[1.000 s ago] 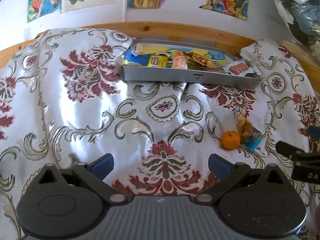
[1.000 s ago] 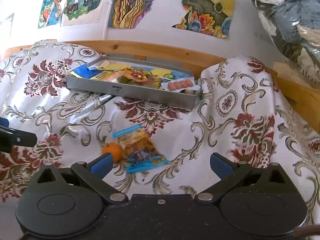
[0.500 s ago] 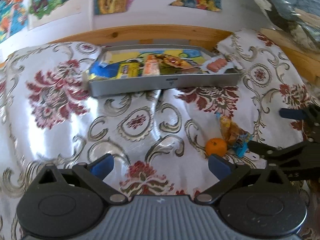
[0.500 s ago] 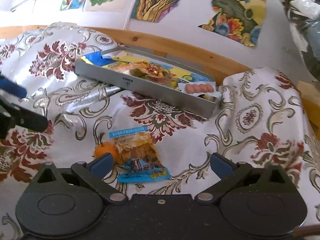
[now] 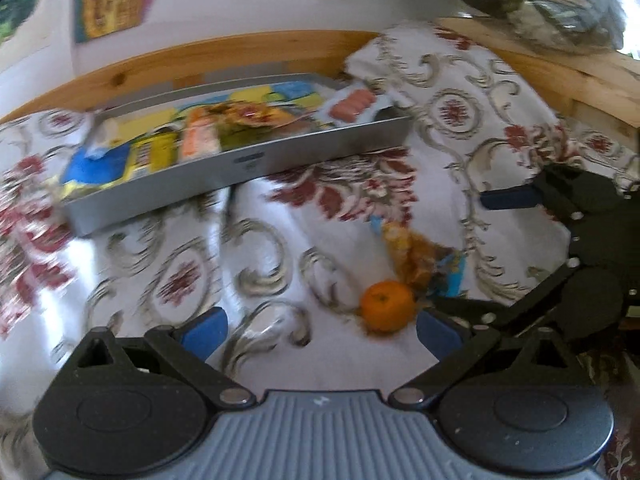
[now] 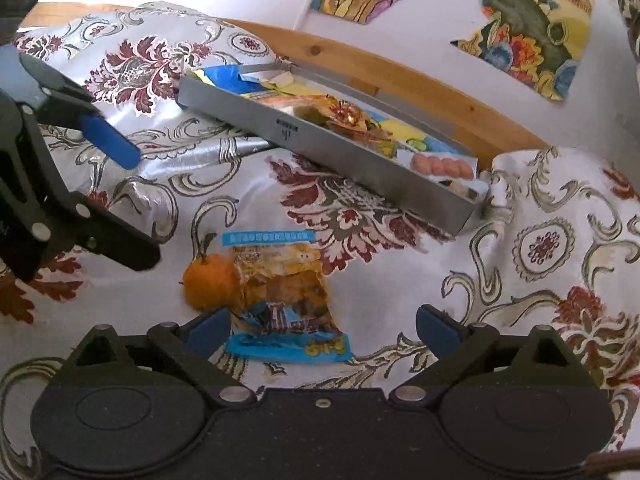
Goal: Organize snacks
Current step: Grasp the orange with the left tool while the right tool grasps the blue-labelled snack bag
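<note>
A small orange (image 5: 386, 306) (image 6: 209, 280) lies on the patterned cloth, touching a clear snack packet with blue ends (image 6: 282, 294) (image 5: 424, 256). A grey metal tray (image 5: 240, 168) (image 6: 320, 148) further back holds several snack packs. My left gripper (image 5: 318, 330) is open, the orange just inside its right finger. My right gripper (image 6: 316, 332) is open, the packet's near end between its fingers. Each gripper shows in the other's view: the right one (image 5: 468, 256) at the right, the left one (image 6: 144, 208) at the left.
A floral silvery cloth (image 6: 540, 240) covers the surface in folds. A wooden rail (image 5: 200, 56) runs behind the tray, with posters on the white wall (image 6: 520, 12). A bundle in clear plastic (image 5: 540, 0) lies at the far right.
Both grippers have closed in on the orange and the packet from opposite sides. The left view has swung right and blurred. Both stay open.
</note>
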### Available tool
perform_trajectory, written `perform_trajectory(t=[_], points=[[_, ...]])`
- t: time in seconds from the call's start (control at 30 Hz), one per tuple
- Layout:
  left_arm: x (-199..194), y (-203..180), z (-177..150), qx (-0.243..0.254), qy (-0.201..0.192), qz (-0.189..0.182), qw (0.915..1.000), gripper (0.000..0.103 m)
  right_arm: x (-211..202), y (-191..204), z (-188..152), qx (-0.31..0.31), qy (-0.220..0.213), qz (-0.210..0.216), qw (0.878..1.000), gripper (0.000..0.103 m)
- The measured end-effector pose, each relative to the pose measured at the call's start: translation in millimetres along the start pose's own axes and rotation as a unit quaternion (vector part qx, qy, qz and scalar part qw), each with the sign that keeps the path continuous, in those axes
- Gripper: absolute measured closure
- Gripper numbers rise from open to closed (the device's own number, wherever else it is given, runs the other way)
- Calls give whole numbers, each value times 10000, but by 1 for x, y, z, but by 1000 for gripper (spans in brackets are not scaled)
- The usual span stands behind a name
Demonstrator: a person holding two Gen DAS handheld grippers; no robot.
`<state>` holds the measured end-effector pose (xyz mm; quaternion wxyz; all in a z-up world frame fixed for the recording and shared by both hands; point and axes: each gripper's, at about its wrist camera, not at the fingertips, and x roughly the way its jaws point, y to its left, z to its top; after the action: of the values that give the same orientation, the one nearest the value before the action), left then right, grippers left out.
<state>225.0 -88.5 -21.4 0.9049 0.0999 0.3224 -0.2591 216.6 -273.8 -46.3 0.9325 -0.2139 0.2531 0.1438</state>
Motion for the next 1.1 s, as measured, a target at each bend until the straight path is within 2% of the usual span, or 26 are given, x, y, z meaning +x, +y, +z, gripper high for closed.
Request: perform_trajectory(t=[0.1,0.23,0.47,0.53,0.8,1.1], points=[[7,-2,4,151,-44,-364,9992,2,3,-8,-3,191,55,103,9997,8],[17,-3,8,194,-25,-761,9969,9,3,-13,-4,352,34,186,9992,9],[31,4,8,139,134,-1136,9933,20,7,-12,-5,287,34,403,9988,12],[34,7,7,140,193,-1201,9925,21,9,-11,-5,259,50,436,9987,13],[47,9,8,119,433,-1401,9891,40,15,-5,-4,94,77,468,9988,20],[55,14,10,-189,525,-1383,9888,55,19,-2,-2,85,98,451,9989,30]])
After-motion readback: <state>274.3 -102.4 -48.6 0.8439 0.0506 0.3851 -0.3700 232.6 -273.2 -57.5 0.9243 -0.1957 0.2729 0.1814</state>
